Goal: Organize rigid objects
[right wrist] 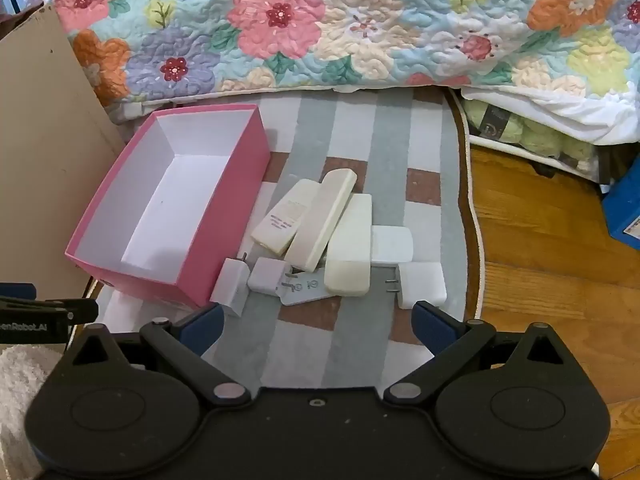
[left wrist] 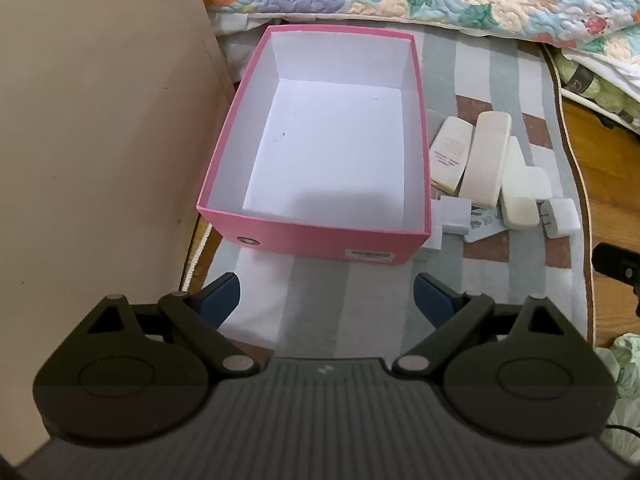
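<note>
An empty pink box [left wrist: 320, 236] with a white inside stands on a striped rug; it also shows in the right wrist view [right wrist: 224, 216]. Right of it lies a pile of white and cream rigid objects: a long cream bar [right wrist: 324, 220], a labelled cream case [right wrist: 284, 216], a cream block [right wrist: 350, 248], and several white plug adapters [right wrist: 422, 284]. The pile also shows in the left wrist view [left wrist: 486, 160]. My left gripper [left wrist: 326, 300] is open and empty in front of the box. My right gripper [right wrist: 318, 324] is open and empty just in front of the pile.
A floral quilt [right wrist: 320, 24] hangs along the back. A beige panel [left wrist: 100, 120] stands left of the box. Wood floor [right wrist: 540, 260] lies right of the rug, with a blue box [right wrist: 624, 208] at the far right. The striped rug [left wrist: 320, 292] lies under everything.
</note>
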### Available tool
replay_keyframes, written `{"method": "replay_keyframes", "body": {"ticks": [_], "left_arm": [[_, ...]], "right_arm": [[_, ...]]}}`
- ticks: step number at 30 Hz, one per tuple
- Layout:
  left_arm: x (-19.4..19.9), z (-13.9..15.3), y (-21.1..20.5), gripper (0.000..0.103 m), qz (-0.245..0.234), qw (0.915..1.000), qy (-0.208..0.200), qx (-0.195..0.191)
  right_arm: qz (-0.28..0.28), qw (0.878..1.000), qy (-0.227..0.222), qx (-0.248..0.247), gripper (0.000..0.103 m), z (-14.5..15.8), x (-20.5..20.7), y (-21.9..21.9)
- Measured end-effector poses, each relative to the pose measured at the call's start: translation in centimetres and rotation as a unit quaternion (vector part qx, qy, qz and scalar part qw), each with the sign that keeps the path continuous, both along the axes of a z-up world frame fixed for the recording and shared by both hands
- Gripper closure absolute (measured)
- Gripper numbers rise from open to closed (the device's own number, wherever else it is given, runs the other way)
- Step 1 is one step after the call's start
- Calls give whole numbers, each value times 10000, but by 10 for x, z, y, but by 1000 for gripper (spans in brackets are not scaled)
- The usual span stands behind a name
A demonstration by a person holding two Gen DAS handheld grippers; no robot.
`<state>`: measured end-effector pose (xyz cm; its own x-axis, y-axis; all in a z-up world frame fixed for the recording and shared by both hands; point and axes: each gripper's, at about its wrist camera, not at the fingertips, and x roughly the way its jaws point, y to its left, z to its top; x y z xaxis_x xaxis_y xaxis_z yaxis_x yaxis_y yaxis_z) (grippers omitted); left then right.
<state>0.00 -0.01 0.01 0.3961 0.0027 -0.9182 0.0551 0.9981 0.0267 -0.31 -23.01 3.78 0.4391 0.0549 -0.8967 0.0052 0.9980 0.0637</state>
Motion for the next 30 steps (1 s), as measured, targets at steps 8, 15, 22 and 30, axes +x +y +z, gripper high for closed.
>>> {"method": "replay_keyframes", "body": {"ticks": [8, 15, 22, 30], "left_arm": [[2, -3, -2, 9, -69, 10000, -6, -47], [5, 0, -2, 9, -102, 9999, 50, 26], [1, 0, -2, 9, -42, 10000, 1, 82], [-4, -1, -1, 9, 50, 9999, -14, 151]], "right_arm": [[22, 10000, 18, 66, 1, 0, 1, 0], [43, 9998, -57, -167, 1, 4, -1, 2], [264, 9985, -162, -459, 1, 3, 6, 11], [344, 9984, -192, -410, 1, 2, 5, 12]]}}
